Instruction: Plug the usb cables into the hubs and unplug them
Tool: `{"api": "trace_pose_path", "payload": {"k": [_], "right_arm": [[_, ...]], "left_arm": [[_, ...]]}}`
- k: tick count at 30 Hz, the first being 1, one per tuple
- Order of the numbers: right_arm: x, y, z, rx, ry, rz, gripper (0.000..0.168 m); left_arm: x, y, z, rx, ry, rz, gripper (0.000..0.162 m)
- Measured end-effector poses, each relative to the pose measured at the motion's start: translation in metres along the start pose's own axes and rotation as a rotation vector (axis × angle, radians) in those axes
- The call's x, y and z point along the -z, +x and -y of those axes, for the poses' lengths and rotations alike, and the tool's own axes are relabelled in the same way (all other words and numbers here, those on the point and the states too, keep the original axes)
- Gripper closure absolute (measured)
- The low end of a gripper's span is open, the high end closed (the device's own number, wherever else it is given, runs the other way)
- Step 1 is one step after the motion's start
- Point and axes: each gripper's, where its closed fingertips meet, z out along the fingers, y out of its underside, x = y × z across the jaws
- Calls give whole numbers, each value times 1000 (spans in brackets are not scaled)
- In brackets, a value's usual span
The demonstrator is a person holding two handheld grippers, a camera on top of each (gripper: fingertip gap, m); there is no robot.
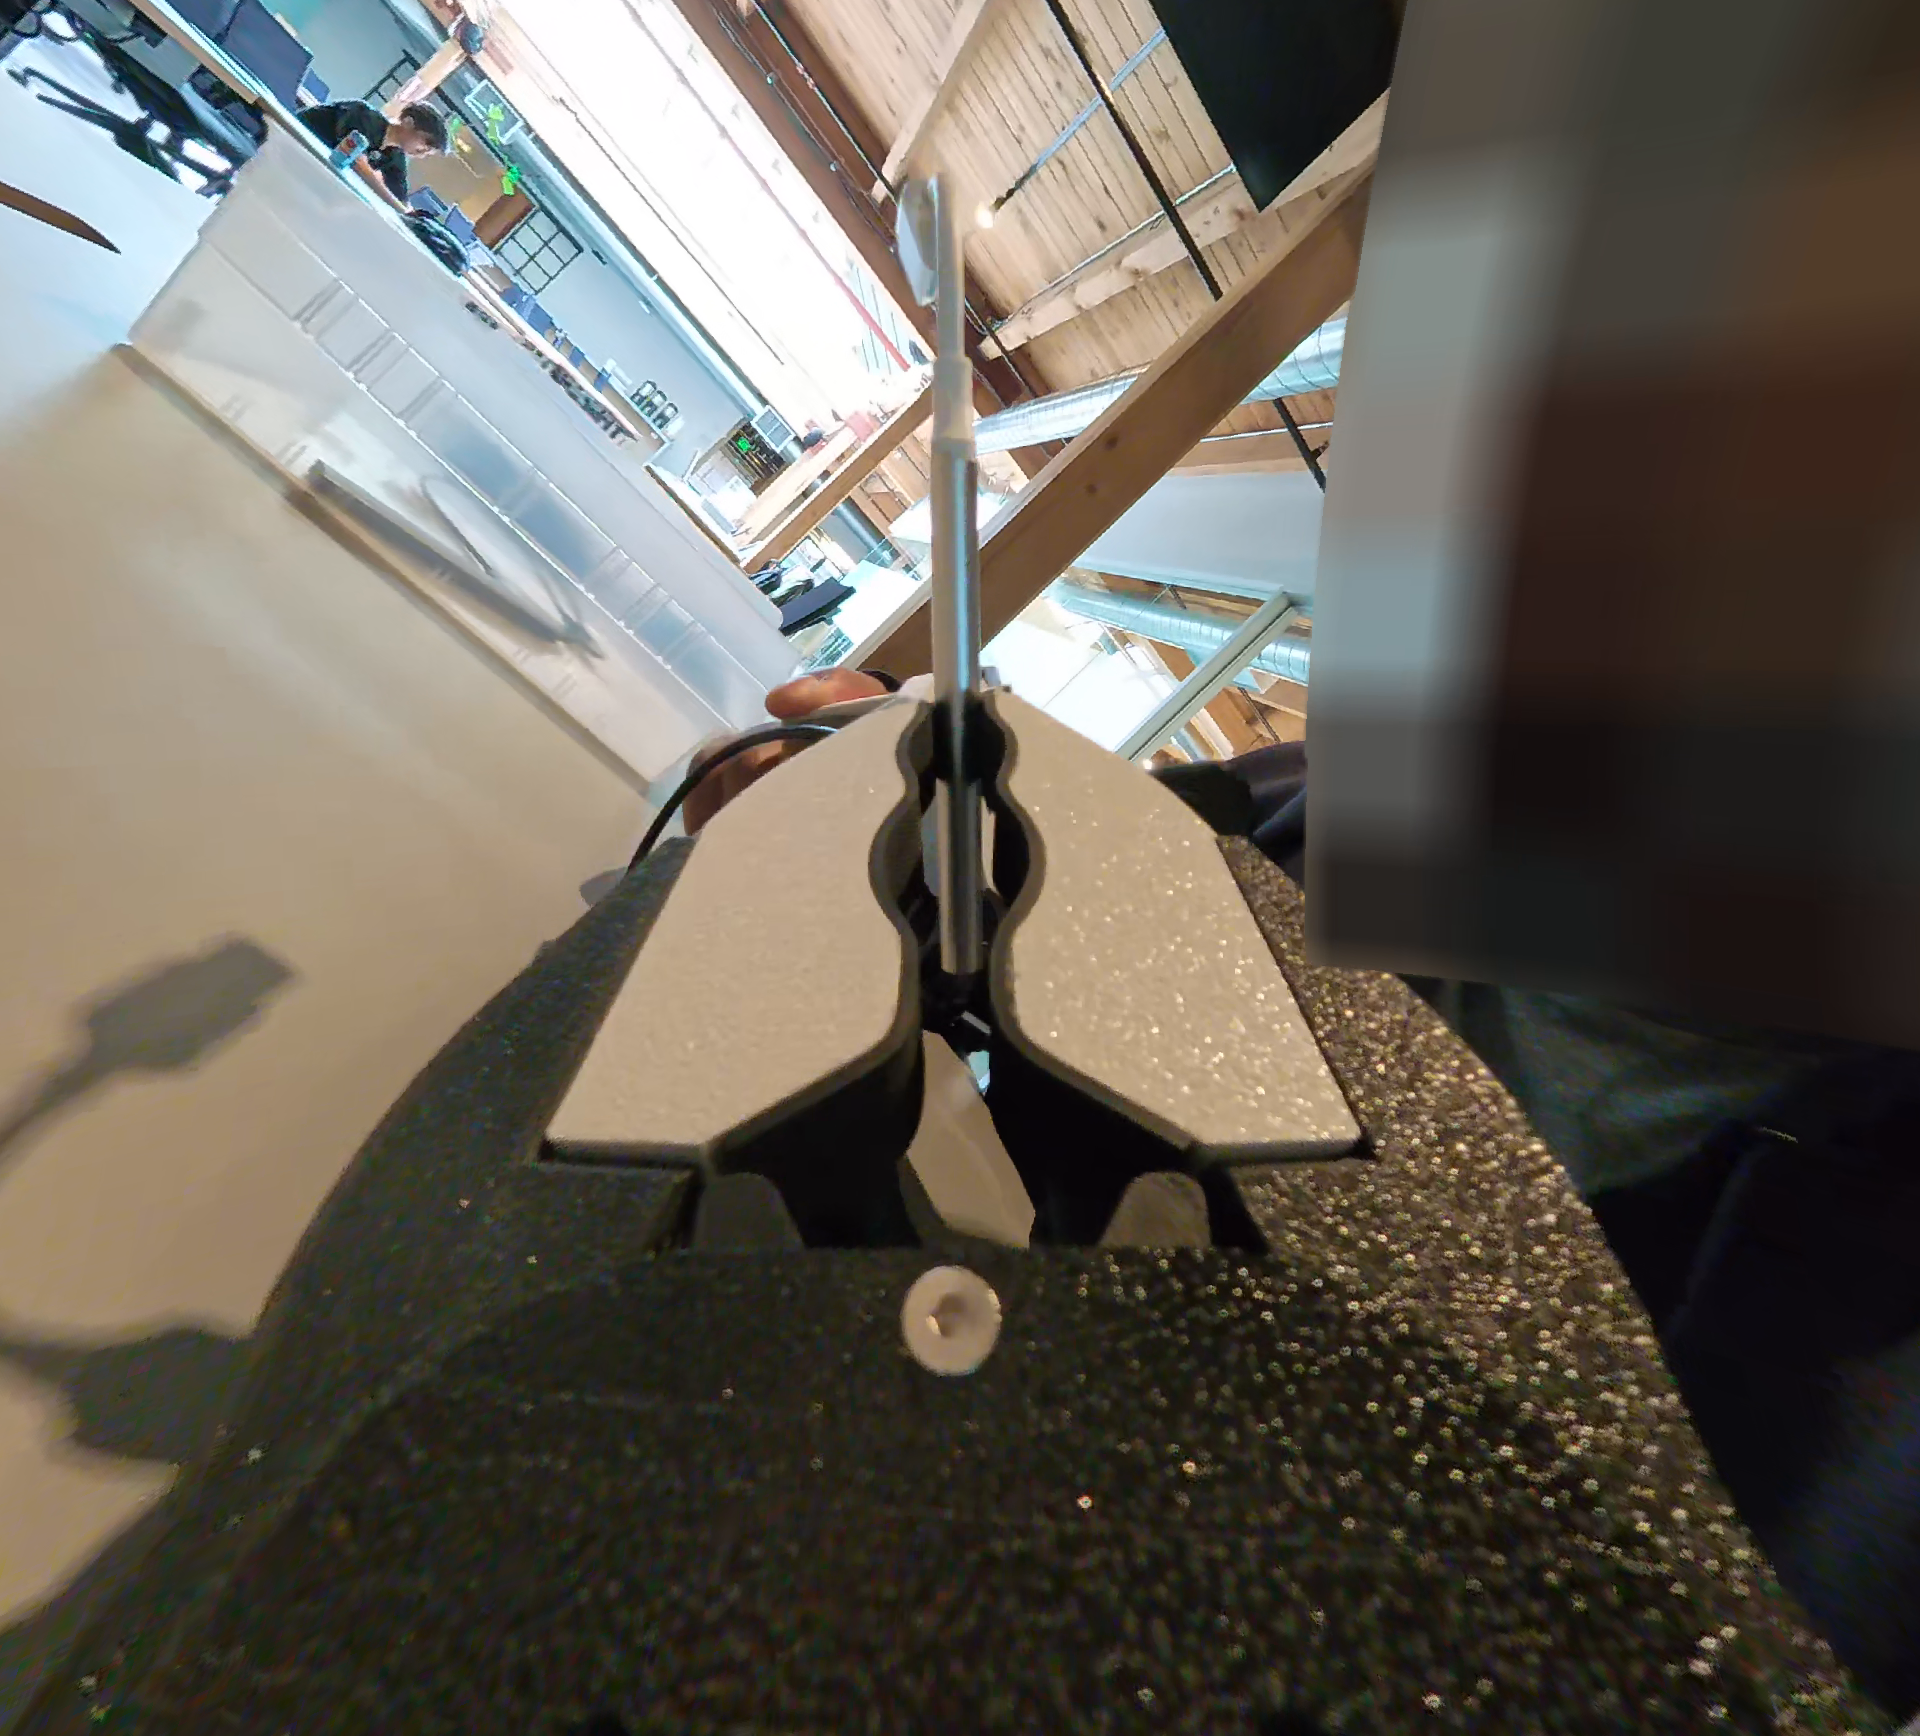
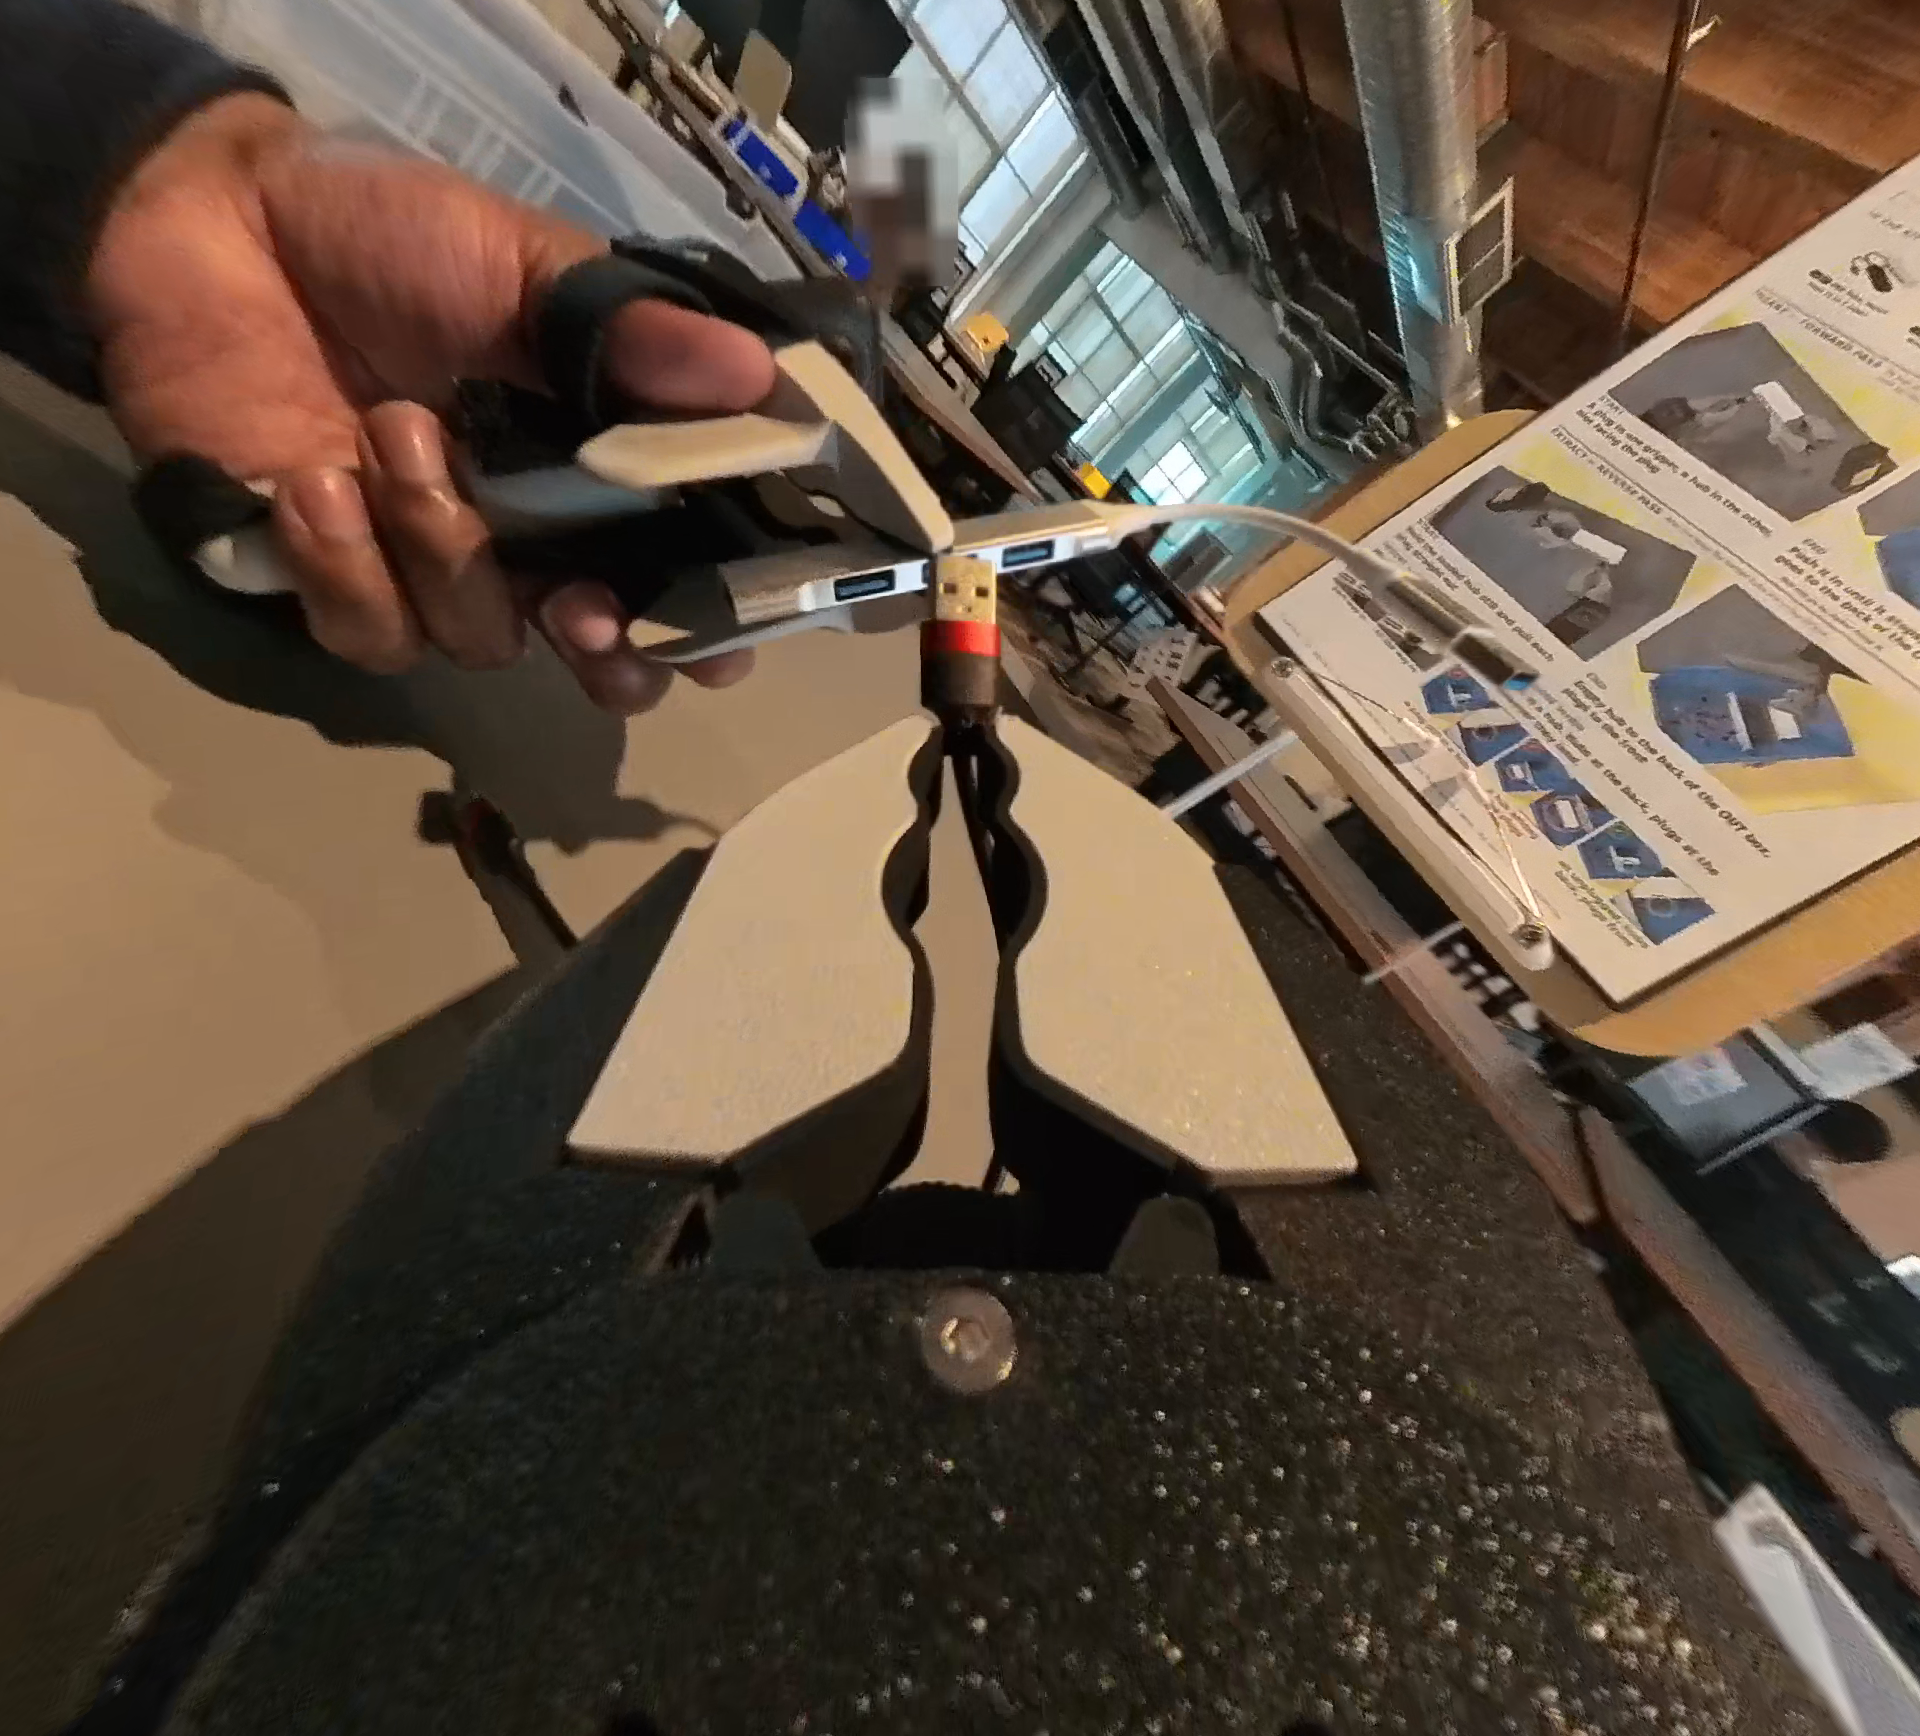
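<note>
Left gripper (image 1: 954, 730) clamps the silver hub (image 1: 956, 585) edge-on at frame centre; a mosaic patch covers the right side.
In the right wrist view, the right gripper (image 2: 961, 736) pinches a red-collared USB plug (image 2: 961, 621), its tip just at the hub's (image 2: 831, 590) ports; contact is unclear, and the hub's white lead (image 2: 1278, 533) runs right.

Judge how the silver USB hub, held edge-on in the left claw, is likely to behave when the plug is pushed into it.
The silver USB hub looks like a rigid, thin slab, so it probably won't bend. Held only near its middle by the left claw, it may pivot under an off-centre push from the plug. Its white lead droops loosely, so it is likely floppy and adds little resistance.
</note>
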Motion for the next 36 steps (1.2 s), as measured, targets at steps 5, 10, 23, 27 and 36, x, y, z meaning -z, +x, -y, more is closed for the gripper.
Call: {"api": "trace_pose_path", "payload": {"k": [5, 10, 23, 27, 36], "right_arm": [[3, 5, 4, -85, 55, 10, 163], [6, 8, 5, -122, 74, 12, 163], [14, 12, 13, -315, 181, 88, 163], [19, 15, 17, -437, 246, 144, 163], [23, 9, 23, -525, 299, 238, 163]], "left_arm": [[-2, 4, -2, -4, -14, -16, 155], [-7, 11, -7, -4, -32, -47, 155], [-11, 16, -7, -104, -51, -33, 155], [-13, 17, -8, -160, -67, -20, 155], [-16, 26, -9, -219, -64, -47, 155]]}}
